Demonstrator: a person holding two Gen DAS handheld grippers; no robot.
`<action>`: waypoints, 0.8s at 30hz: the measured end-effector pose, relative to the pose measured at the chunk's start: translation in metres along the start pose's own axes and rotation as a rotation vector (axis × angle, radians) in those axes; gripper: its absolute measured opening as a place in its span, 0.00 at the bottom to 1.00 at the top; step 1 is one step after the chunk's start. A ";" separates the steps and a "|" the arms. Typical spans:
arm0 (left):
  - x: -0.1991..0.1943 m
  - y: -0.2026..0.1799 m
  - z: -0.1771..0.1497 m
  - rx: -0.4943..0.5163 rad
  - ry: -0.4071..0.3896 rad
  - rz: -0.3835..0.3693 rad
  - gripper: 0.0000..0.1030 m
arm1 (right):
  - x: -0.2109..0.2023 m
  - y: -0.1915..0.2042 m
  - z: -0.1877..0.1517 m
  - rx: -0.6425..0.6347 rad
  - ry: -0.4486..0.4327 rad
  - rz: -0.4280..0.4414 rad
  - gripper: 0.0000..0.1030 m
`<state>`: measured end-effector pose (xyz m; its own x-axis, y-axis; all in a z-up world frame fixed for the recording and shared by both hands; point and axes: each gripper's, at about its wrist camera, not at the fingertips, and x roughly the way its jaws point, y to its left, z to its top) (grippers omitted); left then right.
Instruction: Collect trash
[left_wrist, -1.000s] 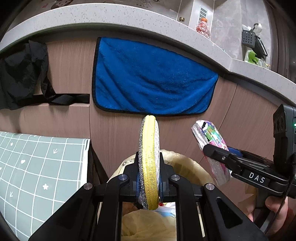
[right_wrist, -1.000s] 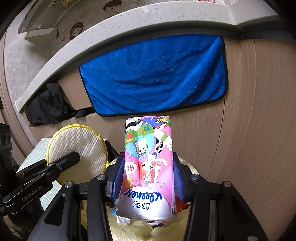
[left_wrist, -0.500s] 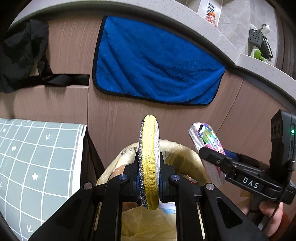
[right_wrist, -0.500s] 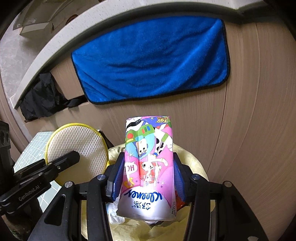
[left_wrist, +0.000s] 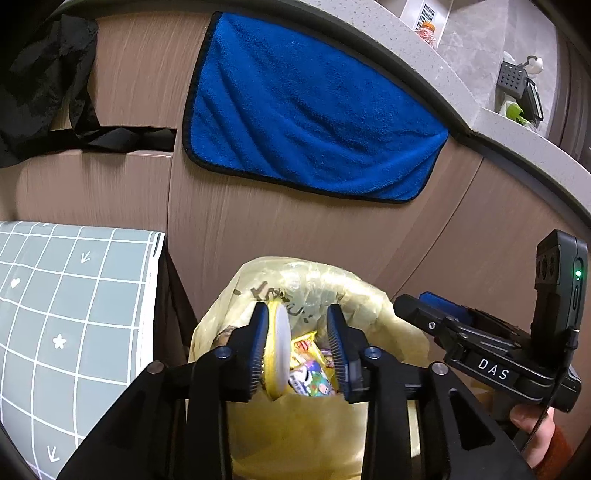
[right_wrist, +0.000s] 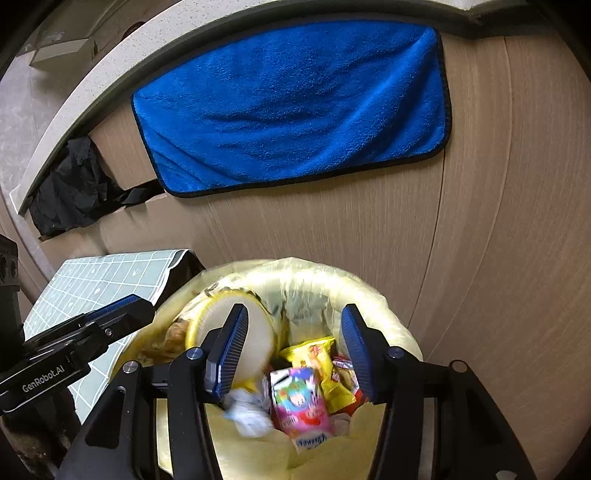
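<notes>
A bin lined with a yellow bag (left_wrist: 332, 284) (right_wrist: 369, 291) stands below both grippers. My left gripper (left_wrist: 297, 347) is over it and its jaws are opening. The round yellow-rimmed pad (left_wrist: 277, 350) is slipping down along the left finger, with a gap to the other pad. In the right wrist view the yellow-rimmed pad (right_wrist: 255, 332) is blurred inside the bin. My right gripper (right_wrist: 293, 349) is opening too, with nothing between its fingers. The pink Kleenex tissue pack (right_wrist: 301, 406) lies in the bin among wrappers. Each gripper shows in the other's view: the right gripper (left_wrist: 421, 302), the left gripper (right_wrist: 122, 310).
A blue towel (left_wrist: 306, 110) hangs on the wooden cabinet front behind the bin, under a grey countertop (left_wrist: 461, 88). A black cloth (left_wrist: 48, 85) hangs at the left. A green grid-patterned mat (left_wrist: 74, 302) covers a surface left of the bin. A hand (left_wrist: 532, 428) holds the right gripper.
Both grippers opened. The yellow pad slid down out of the left jaws, and the tissue pack dropped from the right jaws into the bin. Both views tipped down a little.
</notes>
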<state>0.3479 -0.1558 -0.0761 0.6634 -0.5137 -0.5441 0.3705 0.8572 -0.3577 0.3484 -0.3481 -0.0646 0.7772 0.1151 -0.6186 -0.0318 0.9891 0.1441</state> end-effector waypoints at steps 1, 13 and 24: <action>-0.001 0.000 0.000 0.001 0.004 -0.003 0.39 | 0.000 0.000 0.000 -0.001 0.001 -0.001 0.49; -0.021 0.001 -0.001 0.005 0.003 0.040 0.74 | -0.017 0.008 -0.007 -0.005 0.003 -0.035 0.51; -0.131 -0.018 -0.022 0.127 -0.116 0.262 0.74 | -0.105 0.041 -0.030 -0.017 -0.065 0.029 0.62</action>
<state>0.2400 -0.1049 -0.0148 0.8140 -0.2736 -0.5125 0.2504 0.9612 -0.1155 0.2464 -0.3171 -0.0167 0.8149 0.1379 -0.5629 -0.0647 0.9869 0.1480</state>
